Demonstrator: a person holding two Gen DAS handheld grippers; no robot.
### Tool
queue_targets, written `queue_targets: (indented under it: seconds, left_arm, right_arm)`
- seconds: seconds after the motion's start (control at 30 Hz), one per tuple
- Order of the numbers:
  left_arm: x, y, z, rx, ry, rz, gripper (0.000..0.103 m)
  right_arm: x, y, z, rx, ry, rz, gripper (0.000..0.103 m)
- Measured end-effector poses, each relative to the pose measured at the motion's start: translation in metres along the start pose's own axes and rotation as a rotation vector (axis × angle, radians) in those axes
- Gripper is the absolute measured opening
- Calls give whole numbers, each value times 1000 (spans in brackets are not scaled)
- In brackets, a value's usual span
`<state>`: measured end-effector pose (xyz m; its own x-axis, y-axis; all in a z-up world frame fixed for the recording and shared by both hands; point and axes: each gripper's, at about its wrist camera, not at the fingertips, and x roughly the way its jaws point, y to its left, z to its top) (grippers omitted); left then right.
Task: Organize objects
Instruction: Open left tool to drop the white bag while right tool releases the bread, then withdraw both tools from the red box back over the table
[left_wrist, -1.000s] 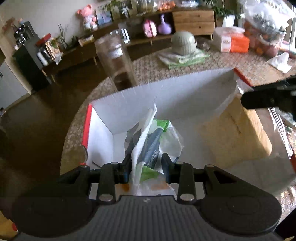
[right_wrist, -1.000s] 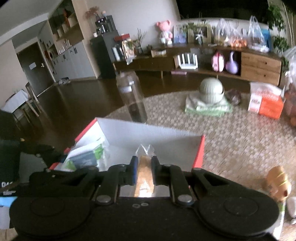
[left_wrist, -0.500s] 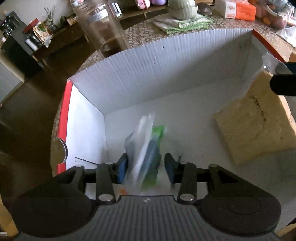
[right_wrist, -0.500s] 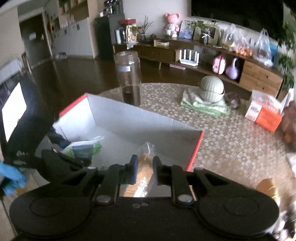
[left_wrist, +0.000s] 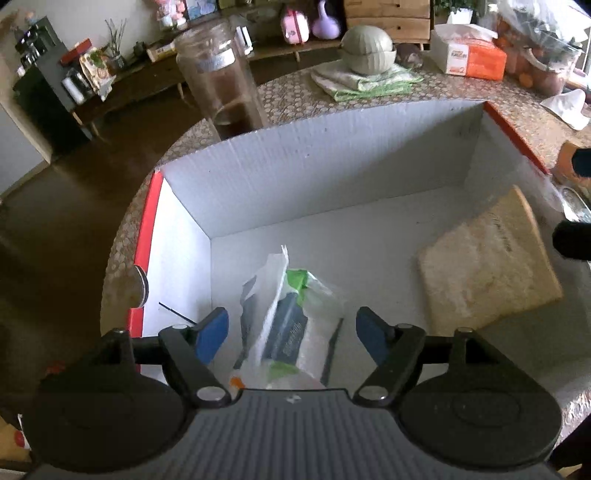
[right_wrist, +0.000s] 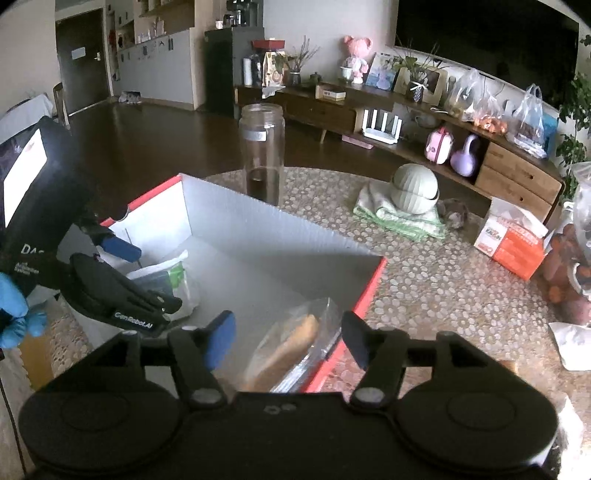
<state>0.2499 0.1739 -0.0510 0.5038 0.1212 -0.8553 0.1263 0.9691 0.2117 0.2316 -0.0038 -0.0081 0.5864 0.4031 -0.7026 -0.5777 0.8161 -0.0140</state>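
1. Left wrist view: the left tool (left_wrist: 291, 332) hangs with its jaws spread wide, gripping nothing. Between and just beyond them a clear plastic packet (left_wrist: 284, 314) with green and dark print lies crumpled on the floor of the white box (left_wrist: 314, 166), near its left wall. Against the right side of the box rests a flat, pale yellow bread bag (left_wrist: 487, 269). A tall glass jar (left_wrist: 221, 92) stands on the counter (left_wrist: 295, 96) behind the box.

2. Right wrist view: the right tool (right_wrist: 286, 341) is also spread apart and empty. The bread bag (right_wrist: 291, 347) sits below it, leaning inside the box's red-edged corner, its wrapper puffed and glossy. The left tool (right_wrist: 147, 280) shows across the box, over the packet (right_wrist: 173, 280).

3. Judgement: both items look placed, so this is the release step. Next, each tool should lift straight out without snagging the loose plastic, then go for another object on the counter.
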Motion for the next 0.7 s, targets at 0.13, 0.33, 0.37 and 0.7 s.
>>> queue_targets:
  seconds: [0.13, 0.33, 0.37, 0.7]
  left_arm:
    - [-15, -7, 0, 5, -36, 0, 76]
    - [-45, -15, -4, -25, -103, -27, 84]
    - [-47, -16, -4, -34, -112, -33, 84]
    - [-83, -45, -11, -80, -200, -92, 84]
  right_arm:
    - [-22, -9, -7, -14, -28, 1, 64]
    - [-59, -33, -26, -14, -49, -14, 68]
    - [-64, -36, -29, -13, -50, -18, 69]
    - [-108, -80, -69, 49, -57, -63, 70]
